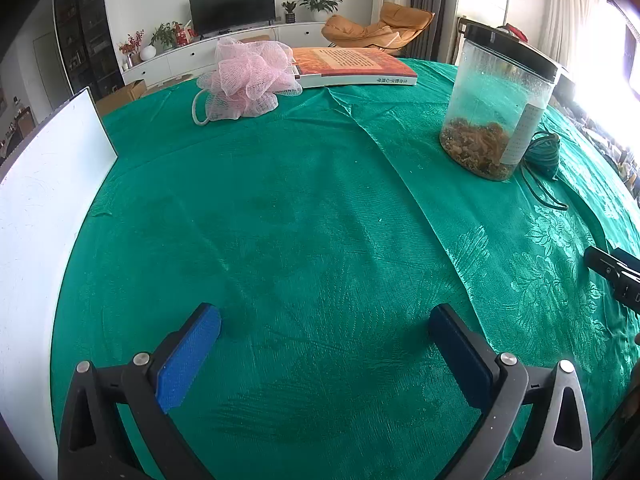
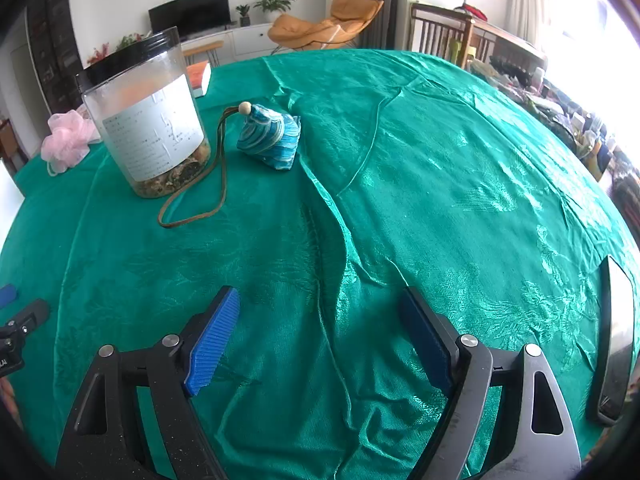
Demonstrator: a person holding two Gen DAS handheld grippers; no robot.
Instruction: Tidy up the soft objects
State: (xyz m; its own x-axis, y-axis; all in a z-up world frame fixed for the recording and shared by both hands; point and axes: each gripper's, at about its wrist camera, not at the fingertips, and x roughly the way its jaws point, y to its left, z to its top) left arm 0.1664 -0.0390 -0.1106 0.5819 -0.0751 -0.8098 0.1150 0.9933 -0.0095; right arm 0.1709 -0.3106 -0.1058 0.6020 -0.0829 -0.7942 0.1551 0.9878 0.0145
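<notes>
Now left gripper [image 1: 325,318] agape, right gripper [image 2: 320,304] agape

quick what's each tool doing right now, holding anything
Left tool: open, holding nothing, over the green tablecloth.
Right tool: open, holding nothing.
</notes>
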